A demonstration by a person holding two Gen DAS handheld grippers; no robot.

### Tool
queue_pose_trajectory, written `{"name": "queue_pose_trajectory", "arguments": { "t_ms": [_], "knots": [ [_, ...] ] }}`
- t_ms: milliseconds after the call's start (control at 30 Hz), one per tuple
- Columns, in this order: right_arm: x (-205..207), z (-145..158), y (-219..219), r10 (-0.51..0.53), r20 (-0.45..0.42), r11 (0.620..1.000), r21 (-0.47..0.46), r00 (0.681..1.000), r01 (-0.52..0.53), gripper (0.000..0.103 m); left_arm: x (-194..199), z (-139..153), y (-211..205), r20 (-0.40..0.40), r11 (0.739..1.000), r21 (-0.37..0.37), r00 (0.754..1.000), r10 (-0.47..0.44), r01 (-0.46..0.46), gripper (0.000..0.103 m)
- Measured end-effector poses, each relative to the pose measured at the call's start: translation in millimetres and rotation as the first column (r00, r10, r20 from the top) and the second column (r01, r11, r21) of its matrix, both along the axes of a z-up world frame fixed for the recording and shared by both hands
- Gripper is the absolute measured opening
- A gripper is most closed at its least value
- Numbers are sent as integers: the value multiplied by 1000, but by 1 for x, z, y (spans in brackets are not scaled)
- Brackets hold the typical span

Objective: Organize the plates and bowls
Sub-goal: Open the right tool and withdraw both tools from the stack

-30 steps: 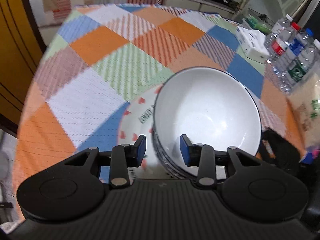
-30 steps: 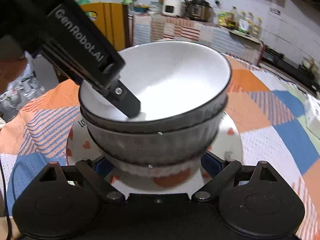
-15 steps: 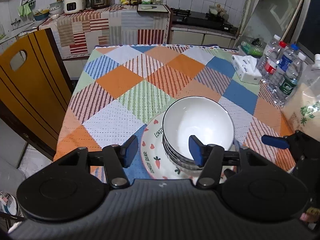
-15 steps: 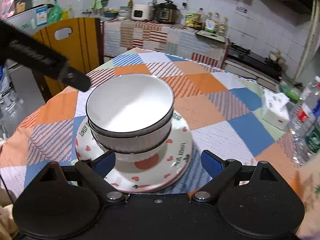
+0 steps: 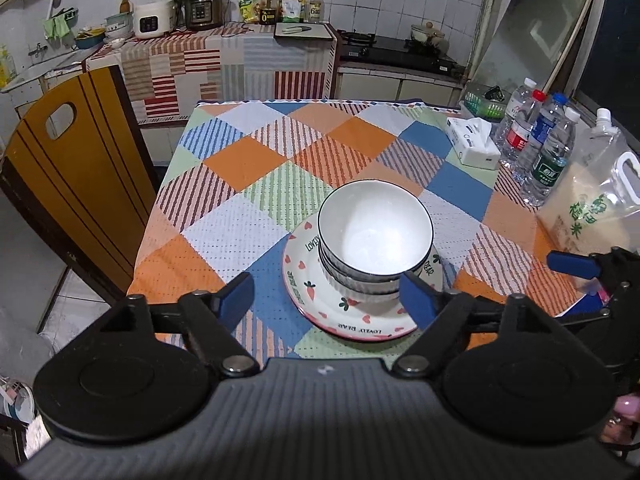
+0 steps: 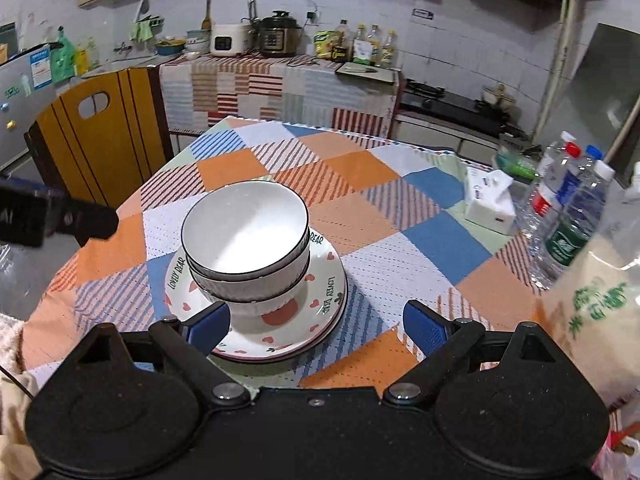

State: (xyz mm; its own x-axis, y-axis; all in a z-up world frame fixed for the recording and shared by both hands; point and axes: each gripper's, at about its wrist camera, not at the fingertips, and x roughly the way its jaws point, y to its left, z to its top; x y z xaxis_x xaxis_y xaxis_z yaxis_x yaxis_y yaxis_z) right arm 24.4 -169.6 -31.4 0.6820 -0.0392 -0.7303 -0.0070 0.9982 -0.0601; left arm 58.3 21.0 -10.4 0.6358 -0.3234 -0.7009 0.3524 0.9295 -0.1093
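Note:
Two white bowls with dark rims (image 5: 374, 236) (image 6: 246, 240) sit nested on a stack of white plates with hearts and "LOVELY BEAR" lettering (image 5: 316, 304) (image 6: 324, 300), near the table's front edge. My left gripper (image 5: 328, 298) is open and empty, held back and above the stack. My right gripper (image 6: 316, 322) is open and empty, also pulled back from the stack. In the left wrist view the right gripper's blue fingertip (image 5: 568, 262) shows at the right. In the right wrist view the left gripper's body (image 6: 56, 218) shows at the left edge.
The table has a checked cloth (image 5: 304, 152). A tissue box (image 5: 474, 144), several water bottles (image 5: 540, 148) and a rice bag (image 5: 592, 208) stand along its right side. A wooden chair (image 5: 76, 176) stands at the left. Kitchen counters are behind.
My left gripper let go of the top bowl's rim, opened wide and drew back and up. My right gripper also pulled back from the stack. The bowls stay nested on the plates.

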Motion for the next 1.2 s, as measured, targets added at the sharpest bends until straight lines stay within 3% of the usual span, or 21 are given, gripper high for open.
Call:
{"name": "queue_pose_trajectory", "arguments": {
  "t_ms": [200,433,600,1200],
  "knots": [
    [-16,8,5,-64,9,998,-23,998,64,96,-16,-6,6,38,1000,5,999,29,-29,93],
    [-26,2,-1,-153,19,988,36,988,152,96,-23,-18,14,46,998,14,997,65,-66,94],
    [-28,-4,4,-130,9,991,-22,992,130,96,-22,-24,16,54,990,43,990,133,-136,94],
    [-37,-7,10,-145,10,989,-11,989,145,96,-32,-32,11,107,990,47,986,124,-130,94]
  ]
}}
